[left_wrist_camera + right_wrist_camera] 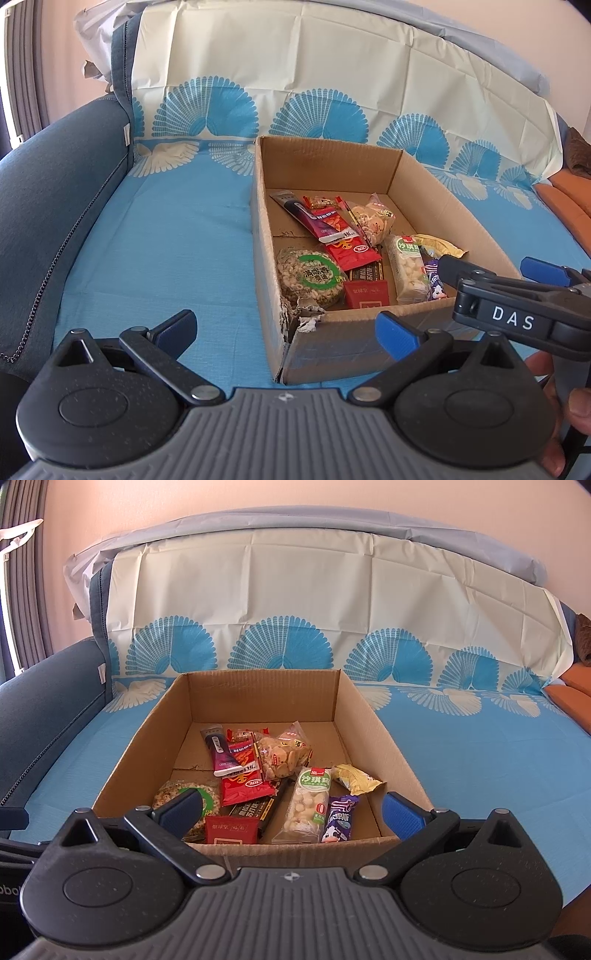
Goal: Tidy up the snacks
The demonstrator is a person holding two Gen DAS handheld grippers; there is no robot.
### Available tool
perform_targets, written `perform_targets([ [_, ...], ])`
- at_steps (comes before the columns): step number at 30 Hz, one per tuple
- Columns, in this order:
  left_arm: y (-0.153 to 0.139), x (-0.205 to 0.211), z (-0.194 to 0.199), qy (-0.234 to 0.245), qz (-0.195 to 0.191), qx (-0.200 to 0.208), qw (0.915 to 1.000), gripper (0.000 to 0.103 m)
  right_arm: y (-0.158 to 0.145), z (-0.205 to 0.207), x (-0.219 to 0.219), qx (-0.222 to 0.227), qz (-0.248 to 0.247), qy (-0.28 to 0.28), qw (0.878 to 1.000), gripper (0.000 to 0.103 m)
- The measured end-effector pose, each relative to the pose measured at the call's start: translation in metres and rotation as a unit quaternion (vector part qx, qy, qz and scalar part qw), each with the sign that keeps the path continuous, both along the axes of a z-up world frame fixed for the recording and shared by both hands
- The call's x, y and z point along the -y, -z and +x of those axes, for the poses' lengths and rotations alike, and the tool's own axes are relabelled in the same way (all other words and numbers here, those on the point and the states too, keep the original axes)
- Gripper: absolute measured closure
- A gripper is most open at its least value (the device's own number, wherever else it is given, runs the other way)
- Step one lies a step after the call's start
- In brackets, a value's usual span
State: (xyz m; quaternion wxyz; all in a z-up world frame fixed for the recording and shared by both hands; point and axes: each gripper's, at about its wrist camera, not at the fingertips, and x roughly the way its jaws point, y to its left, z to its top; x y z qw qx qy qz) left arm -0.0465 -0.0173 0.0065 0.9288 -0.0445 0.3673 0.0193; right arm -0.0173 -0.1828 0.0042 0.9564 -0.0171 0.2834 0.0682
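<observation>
Snacks lie heaped in an open cardboard box that sits on a blue patterned cloth spread over a sofa seat. Most of them crowd the box's near half, while the far part of its floor is bare. A round green-labelled rice cracker sits against the near left wall, with a small red packet just beside it by the near edge. A long white-and-green bar lies toward the near right, and a purple packet touches its right side. A yellow wrapper rests by the right wall. A clear bag of biscuits and a red pouch lie around the middle. The box's near left corner is torn. The left gripper hangs before that corner, spread wide and empty. The right gripper hovers over the near edge, likewise spread wide with nothing between its fingers.
</observation>
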Motion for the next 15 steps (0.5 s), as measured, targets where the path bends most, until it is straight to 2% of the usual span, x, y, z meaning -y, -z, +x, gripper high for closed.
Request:
perform_targets([
  [15,0.0057,0.0015,0.0036,0.002,0.002,0.002,1.0000,0.000,-0.0007,0.0011,-0.0015,0.001,0.004,0.005,1.000,0.001],
])
